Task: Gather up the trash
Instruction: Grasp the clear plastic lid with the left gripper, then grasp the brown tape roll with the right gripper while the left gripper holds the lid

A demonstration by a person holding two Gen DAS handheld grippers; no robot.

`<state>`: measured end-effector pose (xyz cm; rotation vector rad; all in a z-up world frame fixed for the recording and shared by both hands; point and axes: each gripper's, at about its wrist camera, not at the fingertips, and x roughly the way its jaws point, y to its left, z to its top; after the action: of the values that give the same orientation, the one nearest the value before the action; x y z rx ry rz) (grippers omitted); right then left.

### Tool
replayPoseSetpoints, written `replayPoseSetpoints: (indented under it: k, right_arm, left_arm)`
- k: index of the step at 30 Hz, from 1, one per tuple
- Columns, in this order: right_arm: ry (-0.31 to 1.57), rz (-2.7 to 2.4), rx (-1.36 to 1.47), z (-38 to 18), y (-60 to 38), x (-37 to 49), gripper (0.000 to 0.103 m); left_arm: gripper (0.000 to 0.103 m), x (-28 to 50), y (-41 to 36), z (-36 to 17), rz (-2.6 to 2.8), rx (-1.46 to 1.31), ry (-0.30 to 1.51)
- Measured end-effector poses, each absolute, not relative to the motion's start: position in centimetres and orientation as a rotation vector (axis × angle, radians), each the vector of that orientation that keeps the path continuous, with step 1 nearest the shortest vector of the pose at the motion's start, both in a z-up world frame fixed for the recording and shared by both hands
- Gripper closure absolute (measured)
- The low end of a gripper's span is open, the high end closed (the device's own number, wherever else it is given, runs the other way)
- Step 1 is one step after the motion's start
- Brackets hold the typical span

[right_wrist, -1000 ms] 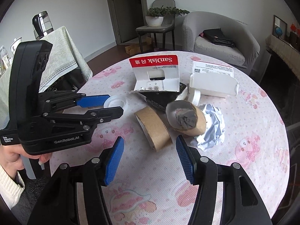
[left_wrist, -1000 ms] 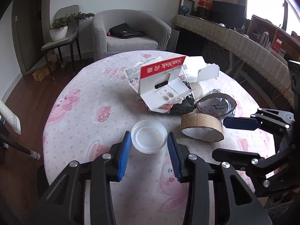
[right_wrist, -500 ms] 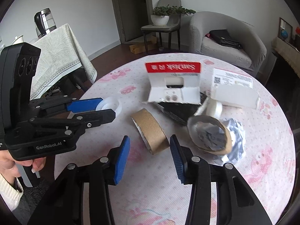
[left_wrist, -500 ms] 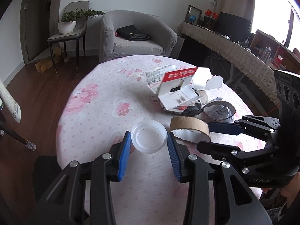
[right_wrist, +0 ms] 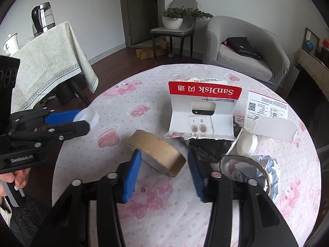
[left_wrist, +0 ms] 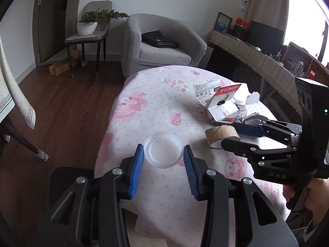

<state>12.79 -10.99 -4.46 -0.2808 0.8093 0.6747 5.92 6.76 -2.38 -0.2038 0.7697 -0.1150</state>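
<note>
At the left, the left gripper grips a clear plastic lid between its blue pads, over the pink tablecloth; the lid holds nothing. Right of it, the right gripper straddles a brown cardboard ring, jaws opening and not touching it. Farther right lies a torn SanDisk package, then a second ring stuffed with crumpled paper.
</note>
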Motion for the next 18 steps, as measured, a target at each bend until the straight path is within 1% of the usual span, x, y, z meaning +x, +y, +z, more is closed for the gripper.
replayPoseSetpoints:
  k: [2, 13, 15, 17, 18]
  right_arm:
    - [0.807, 0.688, -0.28, -4.4, -10.8, 12.9, 0.04]
    - [0.809, 0.659, -0.348, -5.0, -9.0, 13.1, 0.04]
    - [0.821, 0.674, -0.344, -5.1, -8.7, 13.1, 0.054]
    - [0.828, 0.681, -0.345, -5.1, -8.3, 13.1, 0.058]
    - [0.834, 0.69, -0.341, -5.1, -8.2, 13.0, 0.067]
  left_arm:
    - [0.061, 5.6, 7.3, -2.3, -0.111, -0.209, 0.767]
    - [0.061, 4.2, 9.9, -2.0, -0.092, -0.225, 0.756]
    - [0.061, 4.1, 10.2, -2.0, -0.088, -0.226, 0.755]
    - [0.061, 4.0, 10.6, -1.9, -0.082, -0.228, 0.754]
    - [0.061, 4.0, 10.8, -1.9, -0.078, -0.23, 0.754]
